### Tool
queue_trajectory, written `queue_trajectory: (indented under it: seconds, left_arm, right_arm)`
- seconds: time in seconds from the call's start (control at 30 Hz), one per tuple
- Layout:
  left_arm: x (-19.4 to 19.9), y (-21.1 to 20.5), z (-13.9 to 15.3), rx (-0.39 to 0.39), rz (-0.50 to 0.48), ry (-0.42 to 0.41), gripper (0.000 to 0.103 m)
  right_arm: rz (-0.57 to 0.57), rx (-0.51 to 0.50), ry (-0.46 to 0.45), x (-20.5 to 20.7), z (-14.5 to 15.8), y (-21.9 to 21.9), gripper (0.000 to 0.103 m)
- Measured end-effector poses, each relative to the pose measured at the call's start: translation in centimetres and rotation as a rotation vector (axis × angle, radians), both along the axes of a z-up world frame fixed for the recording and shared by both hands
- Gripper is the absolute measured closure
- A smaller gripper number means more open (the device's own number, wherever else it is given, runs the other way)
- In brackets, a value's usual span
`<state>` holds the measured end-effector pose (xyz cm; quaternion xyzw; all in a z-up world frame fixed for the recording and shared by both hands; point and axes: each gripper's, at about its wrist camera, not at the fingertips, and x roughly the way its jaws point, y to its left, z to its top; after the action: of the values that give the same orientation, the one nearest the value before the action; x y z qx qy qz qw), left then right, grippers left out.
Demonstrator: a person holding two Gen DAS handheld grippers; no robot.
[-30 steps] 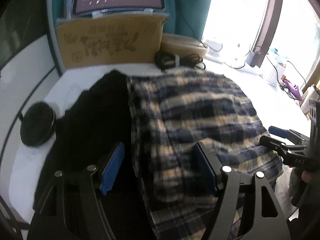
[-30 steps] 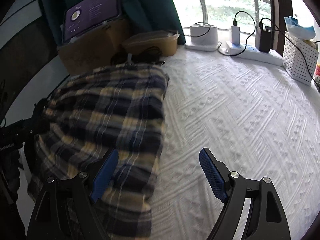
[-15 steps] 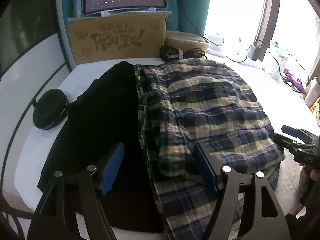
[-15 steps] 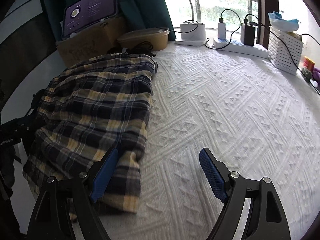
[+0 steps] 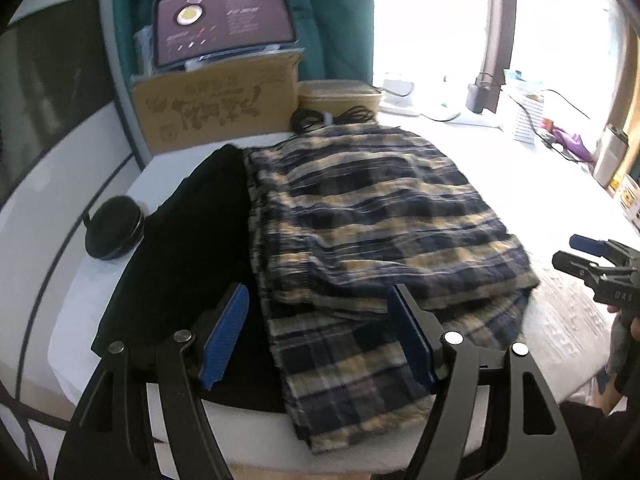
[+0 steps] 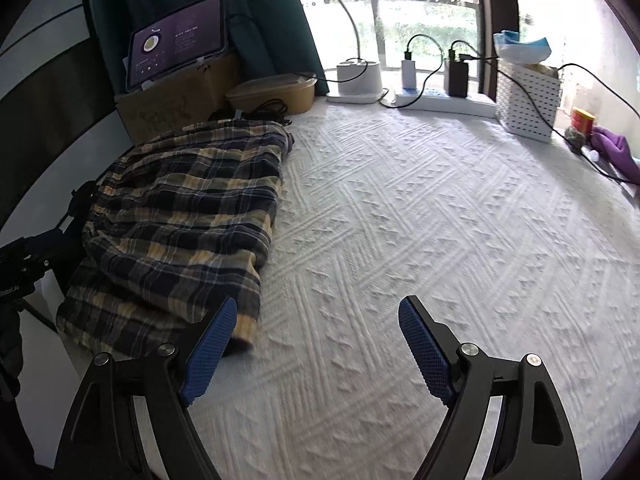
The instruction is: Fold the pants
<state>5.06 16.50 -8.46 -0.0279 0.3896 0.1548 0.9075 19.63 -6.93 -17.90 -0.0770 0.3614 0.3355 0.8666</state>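
The navy and yellow plaid pants [image 5: 380, 232] lie folded over on the white textured bed cover, with one layer on top of another. They also show in the right wrist view [image 6: 184, 216] at the left. My left gripper [image 5: 320, 332] is open and empty, just off the near edge of the pants. My right gripper [image 6: 316, 340] is open and empty over the bare cover, its left finger beside the pants' near corner. The right gripper also shows in the left wrist view [image 5: 588, 256] at the far right.
A black garment [image 5: 188, 248] lies left of the pants, with a round black case [image 5: 114, 227] beyond it. At the back stand a cardboard box [image 5: 216, 108] with a tablet [image 5: 224, 20], a tan container [image 6: 272, 92], a power strip [image 6: 440, 100] and a white basket [image 6: 526, 100].
Both grippers have pulled back from the pants toward the near edge of the bed. The pants look the same in their folded shape.
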Motion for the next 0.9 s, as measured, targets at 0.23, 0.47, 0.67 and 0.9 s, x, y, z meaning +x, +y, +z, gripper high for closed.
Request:
queue_trajectory:
  seconds: [0.23,0.47,0.67,0.9]
  left_arm:
    - [-0.3,-2.8,1.3,0.033,-0.021,-0.033,0.031]
    - [-0.5,-6.3,3.2,0.027,-0.068,-0.125,0.031]
    - [-0.7,-8.7,4.8,0.036,-0.095,-0.179,0.031]
    - [-1.2,-10.5,6.1,-0.003,-0.143,-0.253,0.027]
  right_arm:
    - [-0.037,0.028,-0.042,-1.4,1.8,-3.2,0.019]
    - [-0.095,0.054,-0.076,-2.8,3.2,-7.1,0.019]
    - [-0.135,0.088,-0.129,-4.2,4.9,-10.0,0.019]
    - [-0.17,0.091,-0.194,-5.9,7.1,-12.3,0.019]
